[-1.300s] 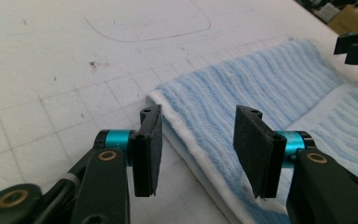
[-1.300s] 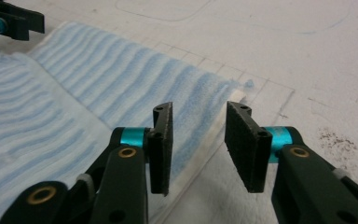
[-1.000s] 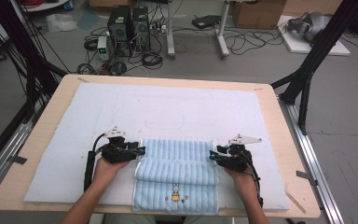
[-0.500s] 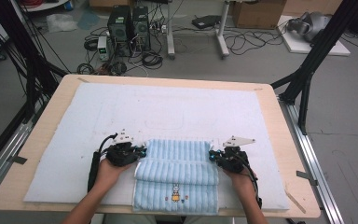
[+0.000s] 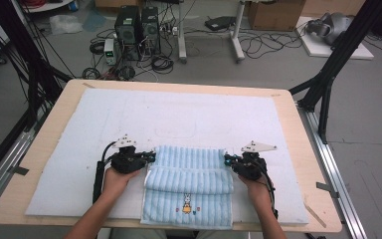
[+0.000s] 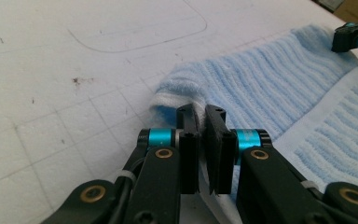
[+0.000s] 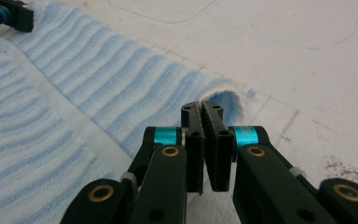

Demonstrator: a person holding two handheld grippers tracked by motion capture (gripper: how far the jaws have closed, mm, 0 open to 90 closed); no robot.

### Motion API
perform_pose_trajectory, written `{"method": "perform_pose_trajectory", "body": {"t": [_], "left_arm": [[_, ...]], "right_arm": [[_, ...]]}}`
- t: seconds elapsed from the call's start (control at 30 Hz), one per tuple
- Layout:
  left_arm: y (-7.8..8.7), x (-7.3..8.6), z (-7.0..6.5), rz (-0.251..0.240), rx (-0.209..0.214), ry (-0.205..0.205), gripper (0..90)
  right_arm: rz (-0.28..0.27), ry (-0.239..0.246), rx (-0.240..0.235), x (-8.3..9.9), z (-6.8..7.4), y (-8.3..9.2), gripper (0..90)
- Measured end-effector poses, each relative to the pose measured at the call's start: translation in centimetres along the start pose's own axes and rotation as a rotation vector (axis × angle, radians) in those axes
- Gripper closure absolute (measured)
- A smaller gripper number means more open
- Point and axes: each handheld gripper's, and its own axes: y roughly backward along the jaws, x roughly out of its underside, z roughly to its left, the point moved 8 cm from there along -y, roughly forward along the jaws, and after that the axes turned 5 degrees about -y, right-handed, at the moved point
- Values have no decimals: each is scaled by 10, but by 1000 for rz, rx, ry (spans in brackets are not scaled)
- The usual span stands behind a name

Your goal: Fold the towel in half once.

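A light blue striped towel point(image 5: 186, 172) lies folded on the white foam mat point(image 5: 179, 114) near the table's front edge, with a small rabbit motif point(image 5: 185, 203) on its lower layer. At the towel's left edge my left gripper point(image 5: 151, 157) is shut on the upper layer's corner. The left gripper view has the left gripper point(image 6: 200, 114) with its jaws together at that folded corner of the towel point(image 6: 270, 79). My right gripper point(image 5: 227, 160) pinches the matching right corner. In its own view the right gripper point(image 7: 201, 109) has its jaws together on the towel point(image 7: 98, 70).
The wooden table point(image 5: 40, 149) has bare rims around the mat. Black frame posts point(image 5: 328, 84) stand at both sides. Computers point(image 5: 137, 25), cables and boxes lie on the floor beyond the far edge. A faint drawn outline point(image 6: 135, 42) marks the mat behind the towel.
Both pairs of jaws have closed on the towel's side corners. The hands and the towel have kept their places.
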Motion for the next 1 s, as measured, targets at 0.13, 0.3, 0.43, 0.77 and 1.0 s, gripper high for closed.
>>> {"method": "perform_pose_trajectory", "body": {"t": [0.13,0.3,0.43,0.77,1.0], "left_arm": [[2,0,3,-5,-25,2,770],[0,1,3,7,-19,-9,807],[2,-3,0,-19,-43,-53,874],[-11,-12,20,-12,-92,65,870],[-7,-4,25,28,-126,95,490]], "right_arm": [[10,3,12,0,0,-1,871],[13,-1,10,1,0,-1,871],[10,-4,7,1,0,-1,872],[-8,-15,77,-11,-12,-11,873],[6,-20,167,-6,-16,-8,457]]}}
